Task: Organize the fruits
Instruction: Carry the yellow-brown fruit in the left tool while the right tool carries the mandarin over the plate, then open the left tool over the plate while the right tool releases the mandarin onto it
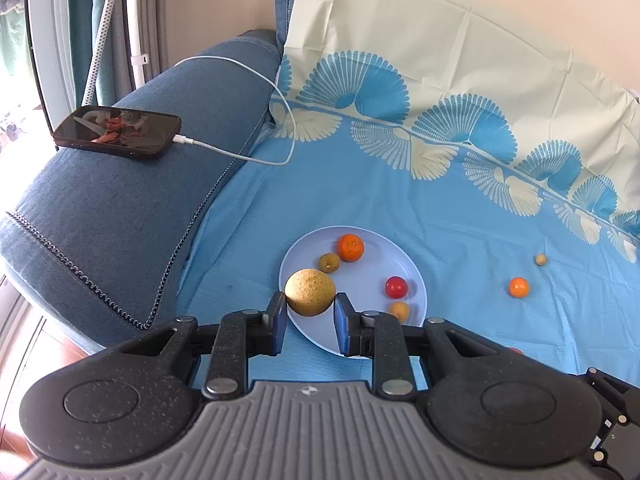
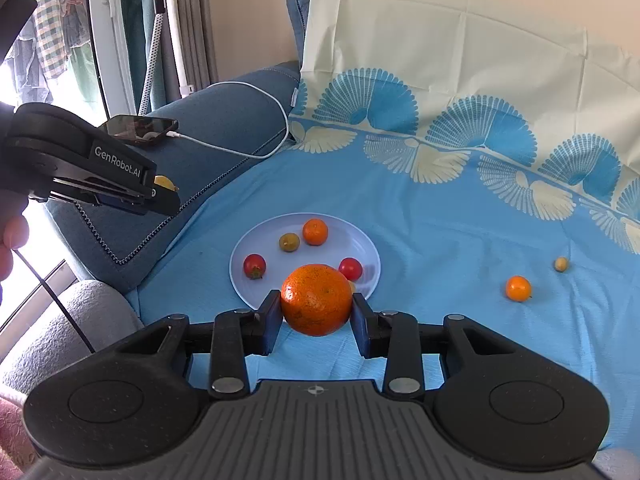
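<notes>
The left gripper (image 1: 310, 316) is clenched on a yellow speckled fruit (image 1: 310, 292), and just beyond its fingers the pale blue plate (image 1: 304, 240) lies on the blue sheet (image 1: 360, 192). Ahead of this fruit the plate holds a small orange (image 1: 350, 247), a greenish-brown fruit (image 1: 329, 262), a red tomato (image 1: 396, 287) and a small yellow fruit (image 1: 399, 311). The right gripper (image 2: 316, 314) grasps a big orange (image 2: 316, 300) between its two pads, in front of the plate's near rim; to its left a second red tomato (image 2: 254, 266) sits on the plate. Far to the right of both grippers, an orange fruit (image 2: 518, 288) and a tiny yellowish fruit (image 2: 561, 264) lie on the sheet, off the plate
</notes>
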{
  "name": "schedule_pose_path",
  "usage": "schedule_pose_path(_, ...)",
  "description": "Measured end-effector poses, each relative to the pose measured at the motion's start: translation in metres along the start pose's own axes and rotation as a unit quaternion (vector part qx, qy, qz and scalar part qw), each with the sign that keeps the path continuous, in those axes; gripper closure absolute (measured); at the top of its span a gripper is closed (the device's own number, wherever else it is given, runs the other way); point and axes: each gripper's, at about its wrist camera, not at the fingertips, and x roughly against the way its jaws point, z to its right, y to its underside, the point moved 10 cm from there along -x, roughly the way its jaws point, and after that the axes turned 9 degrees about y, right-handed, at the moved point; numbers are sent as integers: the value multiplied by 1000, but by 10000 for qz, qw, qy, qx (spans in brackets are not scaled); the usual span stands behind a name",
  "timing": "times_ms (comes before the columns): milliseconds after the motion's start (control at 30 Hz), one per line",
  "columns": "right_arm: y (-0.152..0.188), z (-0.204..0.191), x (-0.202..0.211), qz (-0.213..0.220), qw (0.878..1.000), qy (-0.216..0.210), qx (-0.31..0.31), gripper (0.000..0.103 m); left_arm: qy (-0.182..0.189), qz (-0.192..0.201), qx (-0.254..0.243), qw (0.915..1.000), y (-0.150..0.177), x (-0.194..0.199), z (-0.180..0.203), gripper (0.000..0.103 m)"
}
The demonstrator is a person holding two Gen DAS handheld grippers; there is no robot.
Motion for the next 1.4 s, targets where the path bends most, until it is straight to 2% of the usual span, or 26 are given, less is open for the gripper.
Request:
schedule_pose_path(467, -9, 2, -42, -210, 9997, -32, -84, 65, -25, -244, -50, 9997, -12, -37, 2, 75)
schedule_pose_path(967, -21, 3, -118, -675, 9973, -181, -205, 65, -76, -674, -154, 9976, -20, -108, 5, 75)
schedule_pose_path(1400, -19, 8, -160, -887, 9955, -237, -214, 65, -217, -994, -232, 9945, -19, -161, -2, 75)
